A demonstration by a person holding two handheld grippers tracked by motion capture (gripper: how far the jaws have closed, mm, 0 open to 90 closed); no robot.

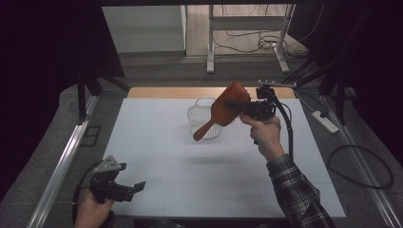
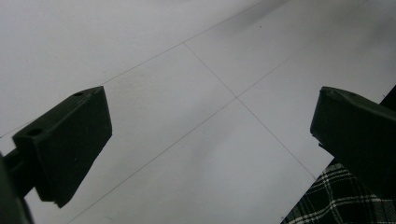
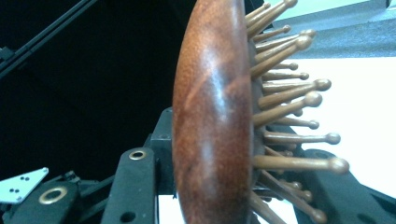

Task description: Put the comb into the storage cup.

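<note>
While the right gripper is up in the air over the table, its jaws are squeezed on the round head of a wooden hairbrush. One jaw presses on the smooth back and the other sits among the pegs. The brush is long from head to handle. In the high view its head is up by the jaws and its handle slants down and away from them, toward the left gripper's side. The end of the handle hangs over a clear plastic basket that sits on the table beyond the jaws.

From the right gripper view the hairbrush is seen edge-on, standing tall between the two jaws. Its shiny red-brown back faces one jaw, and its wooden pegs with round tips stick out toward the other. That close look at the pegs is something the high view is too far off to give.

Near the front edge of the table, the left gripper is held low, well apart from the brush. Its jaws are spread wide with nothing between them. In the left gripper view, white table with thin lines lies between the jaws, and a bit of checked sleeve peeks out beside one jaw.
</note>
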